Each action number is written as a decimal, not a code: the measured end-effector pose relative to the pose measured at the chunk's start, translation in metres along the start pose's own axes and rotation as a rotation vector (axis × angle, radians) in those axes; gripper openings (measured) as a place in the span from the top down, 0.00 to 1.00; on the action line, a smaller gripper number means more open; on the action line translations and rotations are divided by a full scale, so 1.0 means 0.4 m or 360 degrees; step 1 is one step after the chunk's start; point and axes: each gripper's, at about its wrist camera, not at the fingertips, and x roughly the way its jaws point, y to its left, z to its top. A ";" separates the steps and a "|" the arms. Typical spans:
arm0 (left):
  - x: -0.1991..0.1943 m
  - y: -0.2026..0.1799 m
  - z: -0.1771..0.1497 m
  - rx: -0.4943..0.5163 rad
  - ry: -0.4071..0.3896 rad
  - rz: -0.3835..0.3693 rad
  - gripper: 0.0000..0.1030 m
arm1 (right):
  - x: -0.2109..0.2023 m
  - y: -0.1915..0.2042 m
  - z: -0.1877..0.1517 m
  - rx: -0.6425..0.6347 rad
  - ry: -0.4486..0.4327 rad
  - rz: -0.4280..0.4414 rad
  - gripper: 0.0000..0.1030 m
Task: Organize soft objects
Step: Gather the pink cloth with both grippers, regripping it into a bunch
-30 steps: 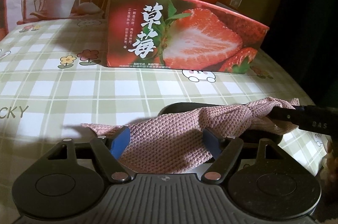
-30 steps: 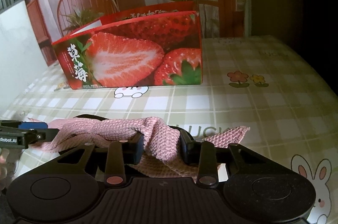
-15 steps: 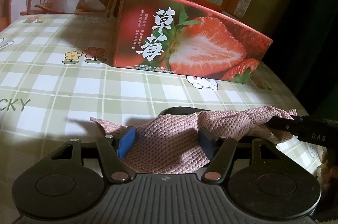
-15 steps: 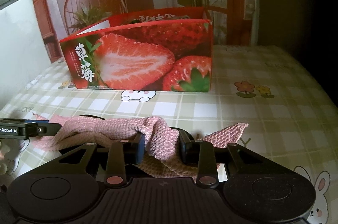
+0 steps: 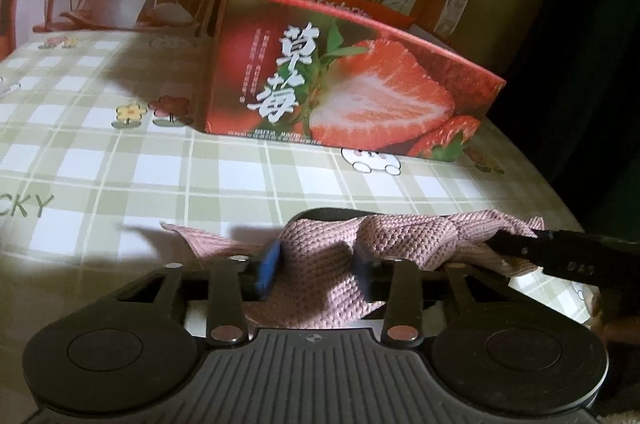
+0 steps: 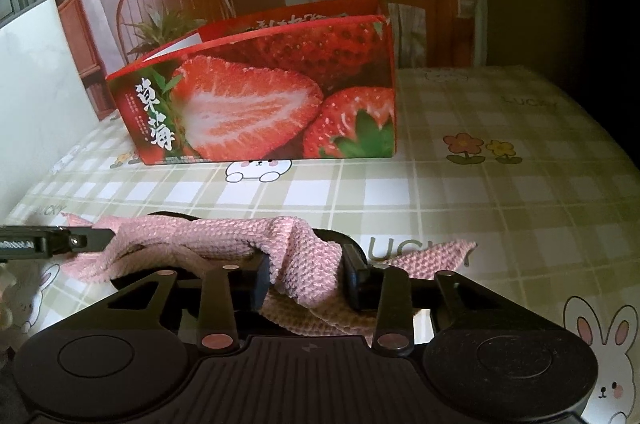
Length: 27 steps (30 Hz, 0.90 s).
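At the left, the left gripper (image 5: 316, 264) is pointing down at the desk (image 5: 120, 168), which is wearing a green checked cloth with flowers and rabbits printed on it. Its jaws are closing, about half open, around a fold of the pink knitted cloth (image 5: 400, 236); whether the blue pads are pressing on the knit yet cannot be told. The cloth is lying crumpled on the desk near its front edge, stretching between the two grippers, with a dark round thing (image 5: 332, 214) showing just behind it. Further back, near the middle of the desk, a red strawberry box (image 5: 360, 96) is standing upright, well apart from the cloth. To the right, the right gripper (image 6: 306, 278) is holding a bunched ridge of the same cloth, its jaws narrowed onto the fabric so that the knit is rising between them and draping over toward the left. One corner of the cloth is lying flat on the desk just right of this gripper.
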 end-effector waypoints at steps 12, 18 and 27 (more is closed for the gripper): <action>-0.006 -0.017 -0.009 0.0057 0.0067 0.0003 0.23 | 0.012 0.002 -0.003 -0.0004 0.0006 -0.0017 0.68; 0.014 -0.023 -0.022 0.0103 0.0113 0.0011 0.25 | 0.013 0.005 -0.004 -0.0014 0.0006 -0.0023 0.68; 0.004 0.004 -0.016 0.0006 0.0051 -0.0046 0.70 | -0.010 0.004 0.007 -0.0007 0.0017 -0.0004 0.54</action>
